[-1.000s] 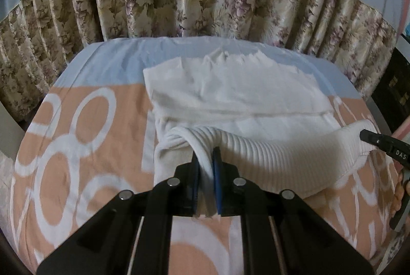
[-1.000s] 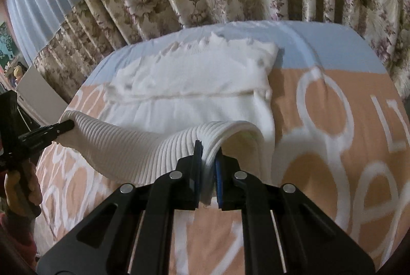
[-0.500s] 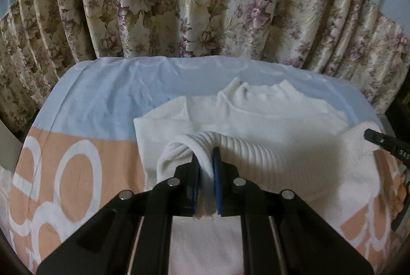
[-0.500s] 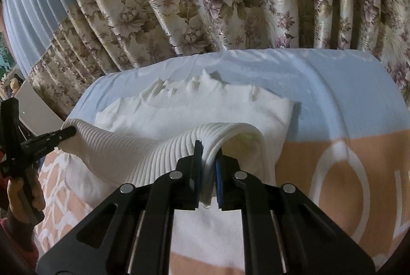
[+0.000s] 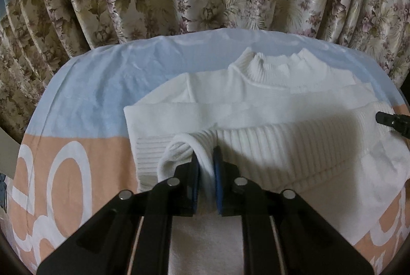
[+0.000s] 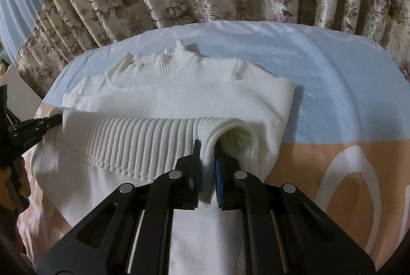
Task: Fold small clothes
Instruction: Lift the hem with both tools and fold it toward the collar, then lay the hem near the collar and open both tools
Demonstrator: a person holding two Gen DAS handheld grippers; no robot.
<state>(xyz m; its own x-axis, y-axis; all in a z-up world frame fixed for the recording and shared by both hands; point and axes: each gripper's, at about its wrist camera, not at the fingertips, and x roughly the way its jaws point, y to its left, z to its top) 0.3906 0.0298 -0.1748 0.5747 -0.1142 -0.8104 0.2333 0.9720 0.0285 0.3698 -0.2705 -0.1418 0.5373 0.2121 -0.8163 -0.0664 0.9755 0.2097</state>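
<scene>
The ribbed hem (image 5: 282,147) of the white sweater (image 5: 230,101) is stretched crosswise between left gripper (image 5: 205,172) and right gripper (image 6: 207,167); the left jaws have just been easing open, cloth between them; the right is clamped shut on it; the collar (image 6: 159,62) lies straight ahead.

Your left gripper (image 5: 205,172) points steeply down, jaws just eased open a little, white ribbed hem (image 5: 202,159) still between the pads. Your right gripper (image 6: 206,167) angled down too, clamped tight on the hem's other corner.
</scene>
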